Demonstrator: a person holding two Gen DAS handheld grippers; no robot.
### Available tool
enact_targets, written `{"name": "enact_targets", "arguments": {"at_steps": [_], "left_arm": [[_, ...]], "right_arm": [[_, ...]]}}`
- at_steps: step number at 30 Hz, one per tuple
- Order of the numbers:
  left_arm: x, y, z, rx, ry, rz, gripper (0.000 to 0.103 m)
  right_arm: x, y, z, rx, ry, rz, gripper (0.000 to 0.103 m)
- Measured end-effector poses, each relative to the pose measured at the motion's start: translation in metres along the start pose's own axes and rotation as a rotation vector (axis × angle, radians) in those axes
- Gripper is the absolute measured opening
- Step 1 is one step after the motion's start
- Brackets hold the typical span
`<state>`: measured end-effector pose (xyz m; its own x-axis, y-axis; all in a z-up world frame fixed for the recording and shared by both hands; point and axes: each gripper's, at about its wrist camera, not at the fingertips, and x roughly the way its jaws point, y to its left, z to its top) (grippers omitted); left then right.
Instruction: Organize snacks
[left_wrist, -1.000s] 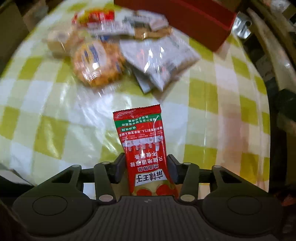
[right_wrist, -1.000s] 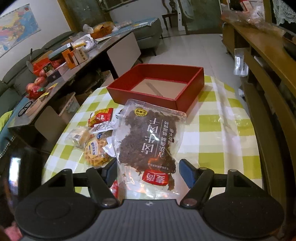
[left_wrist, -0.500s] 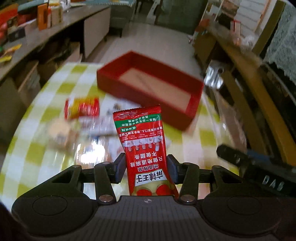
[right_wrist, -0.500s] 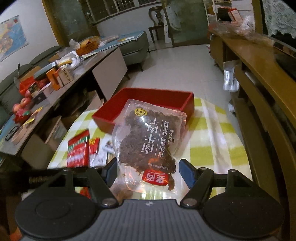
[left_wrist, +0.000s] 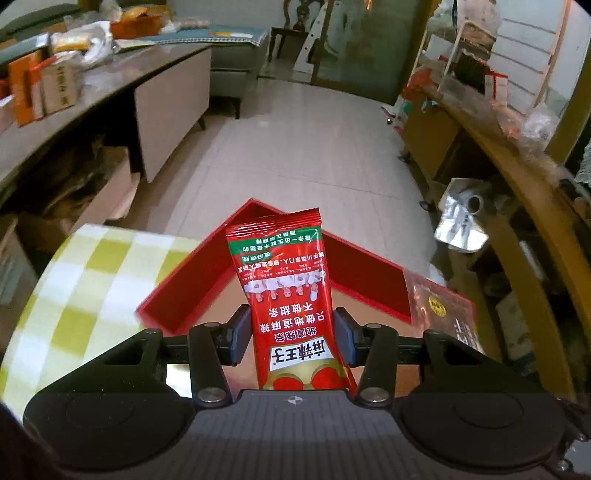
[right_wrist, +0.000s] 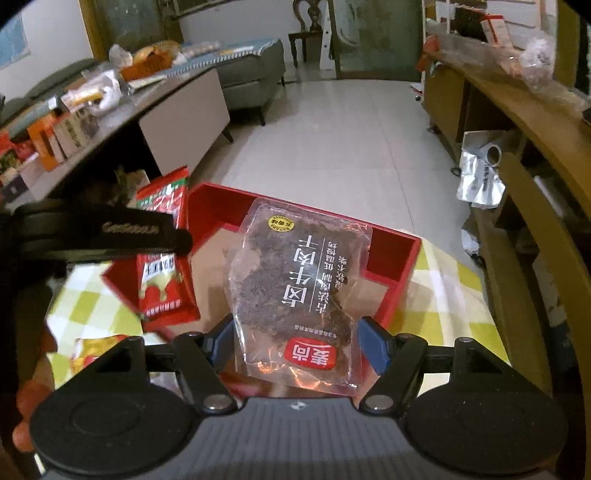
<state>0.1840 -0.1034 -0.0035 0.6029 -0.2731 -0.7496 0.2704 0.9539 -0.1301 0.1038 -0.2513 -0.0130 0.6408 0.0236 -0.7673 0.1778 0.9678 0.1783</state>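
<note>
Delivery step. Left gripper clamped a red packet; right gripper clamped a clear jerky bag. Both snacks hung over the red box on the checked table. Next, likely: lower, release inside, clear of each other.

Black left gripper with blue-padded jaws, silver screws, ribbed grey housing.

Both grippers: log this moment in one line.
left gripper: shut on red sachet | right gripper: shut on clear jerky bag | both over red box
</note>
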Motion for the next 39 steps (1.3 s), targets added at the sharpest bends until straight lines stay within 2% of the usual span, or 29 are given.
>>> {"name": "enact_targets", "arguments": {"at_steps": [4, 6, 7, 10, 13, 16, 19, 23, 25, 27, 31, 35, 39], "left_arm": [[0.034, 0.001, 0.001, 0.052, 0.007, 0.040, 0.056], [0.051, 0.008, -0.002, 0.046, 0.054, 0.034, 0.056], [0.057, 0.012, -0.003, 0.039, 0.074, 0.042, 0.058], [0.061, 0.023, -0.008, 0.051, 0.116, 0.071, 0.073], [0.058, 0.031, -0.012, 0.059, 0.141, 0.086, 0.069], [0.050, 0.032, -0.017, 0.086, 0.154, 0.089, 0.068], [0.047, 0.027, -0.027, 0.119, 0.214, 0.103, 0.068], [0.039, 0.022, -0.040, 0.166, 0.254, 0.111, 0.069], [0.030, 0.023, -0.045, 0.150, 0.275, 0.090, 0.069], [0.019, 0.028, -0.044, 0.110, 0.260, 0.073, 0.069], [-0.009, 0.040, -0.039, 0.017, 0.222, 0.004, 0.077], [-0.042, 0.047, -0.046, 0.013, 0.184, -0.005, 0.080], [-0.069, 0.064, -0.061, -0.016, 0.176, -0.021, 0.081]], "right_arm": [[0.034, 0.001, -0.001, -0.018, 0.061, -0.006, 0.081], [0.037, 0.003, -0.003, -0.033, 0.050, -0.005, 0.083], [0.038, 0.004, -0.002, -0.032, 0.071, 0.000, 0.087], [0.037, 0.008, -0.005, -0.032, 0.070, 0.002, 0.091], [0.036, 0.016, -0.011, -0.098, 0.081, -0.028, 0.091], [0.031, 0.021, -0.018, -0.146, 0.098, -0.032, 0.090], [0.029, 0.025, -0.021, -0.158, 0.112, -0.041, 0.090], [0.023, 0.025, -0.026, -0.186, 0.137, -0.049, 0.090], [0.018, 0.023, -0.026, -0.168, 0.134, -0.045, 0.090], [0.008, 0.022, -0.024, -0.150, 0.110, -0.040, 0.090], [-0.022, 0.019, -0.022, -0.109, 0.040, -0.016, 0.090], [-0.048, 0.024, -0.034, -0.068, 0.026, 0.018, 0.091], [-0.069, 0.039, -0.050, -0.112, 0.015, 0.013, 0.091]]}}
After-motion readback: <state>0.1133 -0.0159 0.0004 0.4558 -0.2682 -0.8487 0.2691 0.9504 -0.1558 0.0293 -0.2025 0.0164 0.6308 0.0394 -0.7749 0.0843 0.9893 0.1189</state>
